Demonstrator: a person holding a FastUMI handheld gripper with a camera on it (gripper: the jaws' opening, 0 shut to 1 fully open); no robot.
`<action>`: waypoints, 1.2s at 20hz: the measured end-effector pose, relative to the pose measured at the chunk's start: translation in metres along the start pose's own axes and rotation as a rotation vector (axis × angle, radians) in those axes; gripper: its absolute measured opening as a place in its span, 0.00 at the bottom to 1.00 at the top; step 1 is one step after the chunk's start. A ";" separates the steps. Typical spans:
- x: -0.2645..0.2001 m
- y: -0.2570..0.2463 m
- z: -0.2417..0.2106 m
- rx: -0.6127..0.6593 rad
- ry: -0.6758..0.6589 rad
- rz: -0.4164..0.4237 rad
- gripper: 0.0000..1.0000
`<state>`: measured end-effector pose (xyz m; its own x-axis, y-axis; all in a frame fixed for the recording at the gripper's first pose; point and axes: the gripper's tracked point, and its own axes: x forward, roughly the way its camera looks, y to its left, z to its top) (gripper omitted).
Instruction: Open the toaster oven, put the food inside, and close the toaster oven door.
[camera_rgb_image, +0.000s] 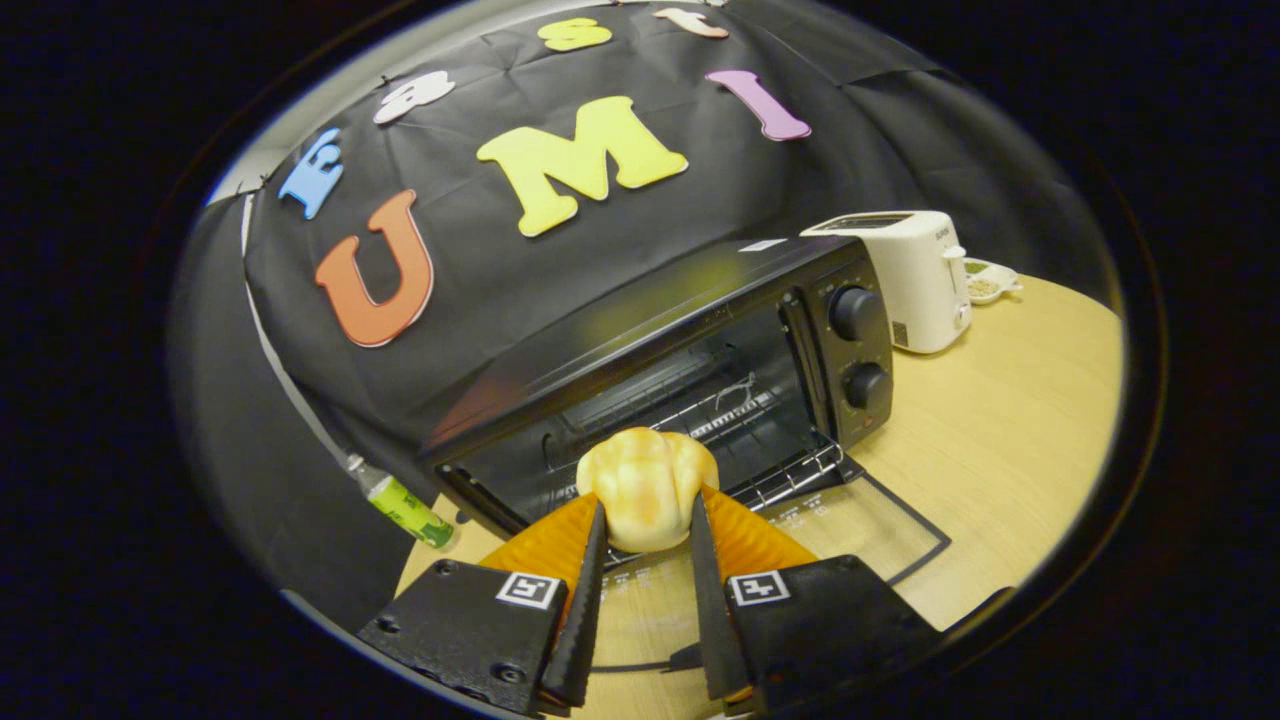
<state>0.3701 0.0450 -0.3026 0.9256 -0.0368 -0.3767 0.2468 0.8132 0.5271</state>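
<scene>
A pale bread roll (647, 487) is pinched between the tongs (647, 530) and held just before the toaster oven (700, 350), whose door (860, 525) is dropped open so the rack can be reached.

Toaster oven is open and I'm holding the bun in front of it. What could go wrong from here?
1. The bun is pinched only at its lower sides by the gripper; it may slip or squash as you push in.
2. The oven opening is low, so the bun could catch the top edge or the wire rack.
3. The open glass door lies flat under the fingers; dipping could strike it.
</scene>
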 end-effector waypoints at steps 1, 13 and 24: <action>0.010 0.000 0.002 -0.012 -0.005 -0.014 0.48; 0.050 0.019 -0.014 -0.088 0.047 -0.039 0.91; -0.044 0.041 -0.028 -0.270 0.011 0.086 0.99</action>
<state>0.3316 0.0966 -0.2857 0.9362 0.0442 -0.3486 0.0808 0.9384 0.3359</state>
